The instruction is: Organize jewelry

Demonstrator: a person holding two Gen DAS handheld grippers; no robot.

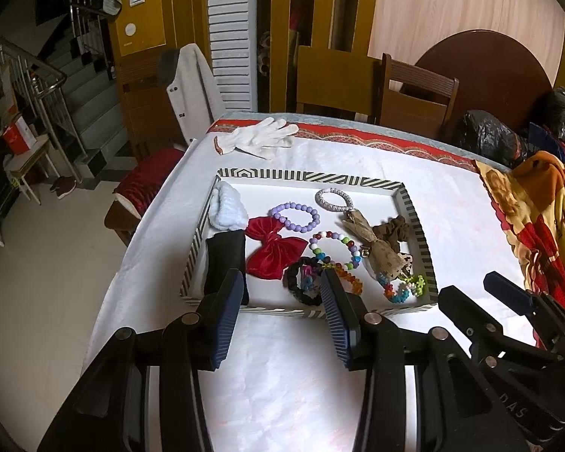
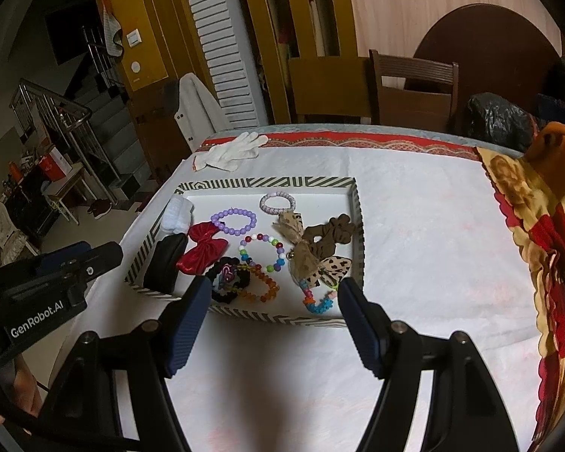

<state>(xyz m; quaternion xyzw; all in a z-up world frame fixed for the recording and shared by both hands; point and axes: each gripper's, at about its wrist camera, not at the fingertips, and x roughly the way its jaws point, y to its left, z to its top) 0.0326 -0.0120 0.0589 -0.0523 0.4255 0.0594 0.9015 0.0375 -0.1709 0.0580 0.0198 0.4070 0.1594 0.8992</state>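
Observation:
A striped-rim tray sits on the white tablecloth and holds the jewelry. Inside lie a purple bead bracelet, a multicolour bead bracelet, a red velvet bow, a black scrunchie, an orange bead bracelet, a brown scrunchie and a black pouch. My left gripper hovers open above the tray's near edge. My right gripper hangs open over the near edge too, nothing between its fingers.
A white glove lies at the table's far edge. A patterned orange blanket covers the right side. Wooden chairs stand behind the table. The table's left edge drops to the floor.

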